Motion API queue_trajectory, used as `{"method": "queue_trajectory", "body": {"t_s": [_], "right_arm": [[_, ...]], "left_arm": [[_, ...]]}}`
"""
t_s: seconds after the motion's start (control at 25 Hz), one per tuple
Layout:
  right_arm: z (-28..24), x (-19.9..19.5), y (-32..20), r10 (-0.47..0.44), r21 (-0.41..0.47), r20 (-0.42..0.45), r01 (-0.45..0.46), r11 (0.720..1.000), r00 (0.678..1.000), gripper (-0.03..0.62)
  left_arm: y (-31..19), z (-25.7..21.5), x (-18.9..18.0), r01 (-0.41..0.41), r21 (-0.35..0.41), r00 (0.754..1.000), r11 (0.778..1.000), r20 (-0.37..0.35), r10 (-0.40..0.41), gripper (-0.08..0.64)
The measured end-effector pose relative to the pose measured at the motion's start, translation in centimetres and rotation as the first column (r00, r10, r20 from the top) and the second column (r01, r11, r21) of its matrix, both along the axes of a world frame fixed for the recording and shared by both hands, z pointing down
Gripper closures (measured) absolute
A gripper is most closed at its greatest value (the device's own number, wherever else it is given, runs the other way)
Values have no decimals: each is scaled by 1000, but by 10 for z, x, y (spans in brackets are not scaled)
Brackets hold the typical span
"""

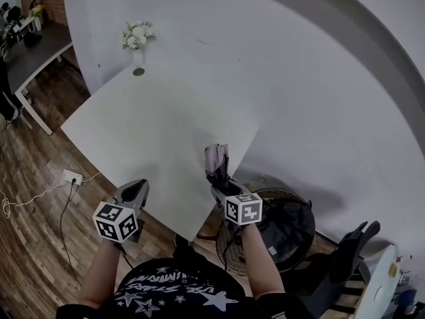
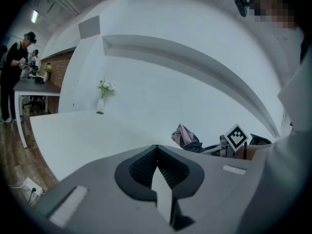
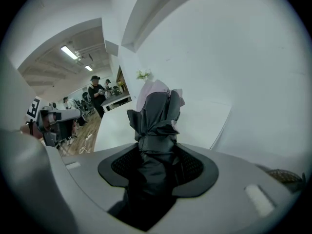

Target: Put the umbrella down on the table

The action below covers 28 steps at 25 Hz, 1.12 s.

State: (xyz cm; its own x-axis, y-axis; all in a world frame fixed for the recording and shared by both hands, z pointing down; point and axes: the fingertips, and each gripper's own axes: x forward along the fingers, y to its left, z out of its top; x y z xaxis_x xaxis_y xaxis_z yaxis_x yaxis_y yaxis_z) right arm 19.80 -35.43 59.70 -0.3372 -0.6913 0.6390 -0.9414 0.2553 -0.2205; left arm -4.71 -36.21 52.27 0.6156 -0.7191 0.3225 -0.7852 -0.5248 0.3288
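Right gripper (image 3: 156, 165) is pinching the folded dark grey fabric umbrella (image 3: 157, 115), its pink-lined end poking out ahead of the jaws, over the near edge of the white rectangular table (image 1: 149, 135). Left gripper (image 2: 156, 165): jaws pressed together, nothing between them. Far ahead of both, a white vase of pale flowers (image 1: 137, 42). A round wicker basket (image 1: 282, 193) sits on the floor right of the right jaws.

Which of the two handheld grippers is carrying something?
The right gripper: its jaws clamp the folded umbrella. The left gripper is shut and empty.
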Motion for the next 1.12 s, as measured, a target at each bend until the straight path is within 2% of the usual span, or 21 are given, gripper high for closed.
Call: {"method": "queue_trajectory", "body": {"t_s": [0.28,0.64,0.88,1.12], "right_arm": [[16,19,-47,-62,-12,-119,61,998,991,357],[47,40,-96,-146,-43,-243,139,989,959,357],[61,44,-117,-186,-62,-286,175,983,940,357],[68,45,-129,-213,-69,-287,202,977,934,356]], "left_arm": [[-30,5,14,27,-14,1000,1000,14,-26,557],[-55,15,29,51,-34,998,998,29,-50,557],[-65,23,32,71,-55,997,996,32,-69,557],[-74,30,40,75,-62,997,995,39,-73,557]]}}
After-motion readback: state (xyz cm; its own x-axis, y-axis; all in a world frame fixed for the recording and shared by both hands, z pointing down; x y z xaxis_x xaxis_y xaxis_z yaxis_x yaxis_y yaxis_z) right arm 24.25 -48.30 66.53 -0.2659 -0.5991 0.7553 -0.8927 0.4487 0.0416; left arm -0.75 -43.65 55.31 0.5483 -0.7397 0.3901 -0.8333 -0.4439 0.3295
